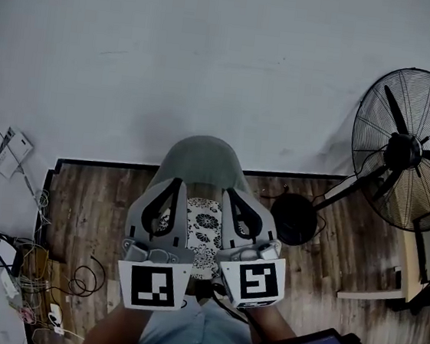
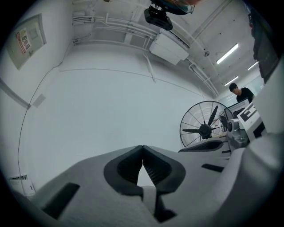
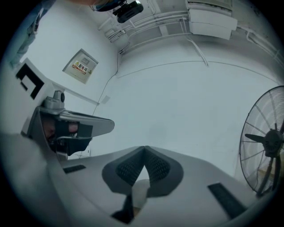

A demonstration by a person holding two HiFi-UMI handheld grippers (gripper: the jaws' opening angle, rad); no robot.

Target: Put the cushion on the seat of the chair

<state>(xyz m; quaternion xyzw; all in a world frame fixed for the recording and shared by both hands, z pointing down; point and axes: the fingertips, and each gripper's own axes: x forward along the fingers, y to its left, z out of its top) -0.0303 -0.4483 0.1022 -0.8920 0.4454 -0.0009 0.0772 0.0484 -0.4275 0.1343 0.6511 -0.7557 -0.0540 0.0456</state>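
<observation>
Left gripper (image 2: 142, 151): fingers clenched, tips touching.
Right gripper (image 3: 143, 151): fingers clenched likewise.
Cushion (image 1: 202, 231): patterned — seen between both grippers.
Chair (image 1: 201, 158): grey back beyond cushion.

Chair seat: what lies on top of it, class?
A black-and-white patterned cushion lies on it, in front of the chair's backrest. The left gripper and right gripper cover the cushion's sides, so its edges cannot be seen.
</observation>
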